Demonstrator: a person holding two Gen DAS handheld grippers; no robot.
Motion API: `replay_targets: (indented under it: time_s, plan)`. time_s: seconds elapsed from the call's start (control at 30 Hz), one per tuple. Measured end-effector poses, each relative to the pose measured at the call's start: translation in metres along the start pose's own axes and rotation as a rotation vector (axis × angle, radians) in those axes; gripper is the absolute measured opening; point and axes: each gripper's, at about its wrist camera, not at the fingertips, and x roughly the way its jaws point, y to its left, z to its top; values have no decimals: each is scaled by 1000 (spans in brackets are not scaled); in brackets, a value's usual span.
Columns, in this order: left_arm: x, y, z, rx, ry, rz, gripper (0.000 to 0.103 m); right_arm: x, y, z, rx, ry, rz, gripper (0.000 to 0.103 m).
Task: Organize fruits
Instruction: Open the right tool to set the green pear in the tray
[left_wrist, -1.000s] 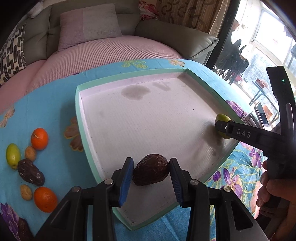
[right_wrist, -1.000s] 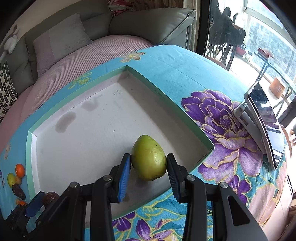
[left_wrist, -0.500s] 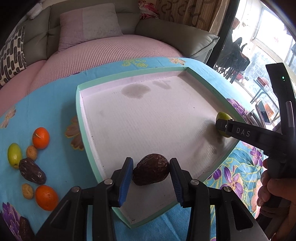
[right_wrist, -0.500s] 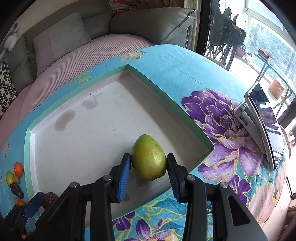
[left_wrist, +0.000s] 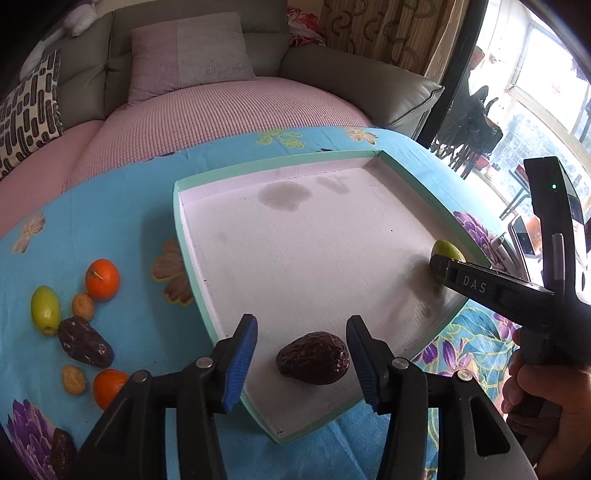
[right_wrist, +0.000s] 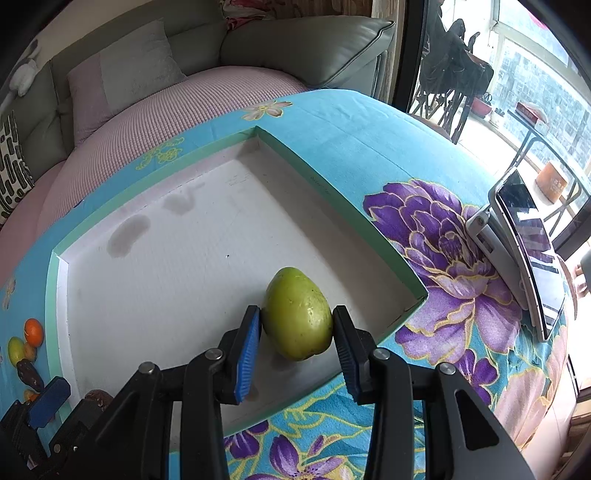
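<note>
Orange, green and brown fruit waits on the blue flowered tablecloth (left_wrist: 122, 221) at about nine o'clock in the left wrist view: two oranges (left_wrist: 102, 278), a green fruit (left_wrist: 45, 308), a dark date-like fruit (left_wrist: 85, 347) and two small tan pieces (left_wrist: 83, 305), all outside the tray (left_wrist: 184, 258). By my reading the sorting is at an early stage, with only two pieces inside the tray and at least six loose ones left to move. Moving rightward, at six o'clock the left gripper (left_wrist: 301, 354) has just been opening; its blue pads now stand apart from the wrinkled brown fruit (left_wrist: 313, 357), which lies on the tray floor between them with a clear gap on the left side and a narrower one on the right, so it looks released near the tray's near corner. Further right, at about three o'clock, the right gripper (right_wrist: 297, 334) is narrowly spread, pinching the green mango-like fruit (right_wrist: 297, 314) from both sides, pads touching its skin. That fruit sits low over the tray floor by the right-hand corner; whether it rests on the floor I cannot tell.
</note>
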Motion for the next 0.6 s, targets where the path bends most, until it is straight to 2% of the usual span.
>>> replay_targets:
  time_s: [0.1, 0.2, 0.3, 0.4, 0.57, 0.6]
  plan:
    - [-9, 13, 3, -44, -26, 32, 60, 0, 0, 0, -5, 0, -7, 41]
    - [-15, 32, 5, -104, -47, 70, 70, 3, 1, 0, -10, 3, -16, 41]
    - [-19, 55, 4, -176, -51, 138, 75, 4, 2, 0, -18, 4, -21, 44]
    - [-22, 81, 0, -258, -43, 229, 79, 4, 5, 0, -33, -1, -22, 53]
    - [-32, 120, -8, -373, -60, 340, 96, 3, 6, 0, -51, -10, -30, 64]
    - [-34, 126, -9, -387, -61, 359, 101, 2, 7, 0, -54, -13, -29, 66]
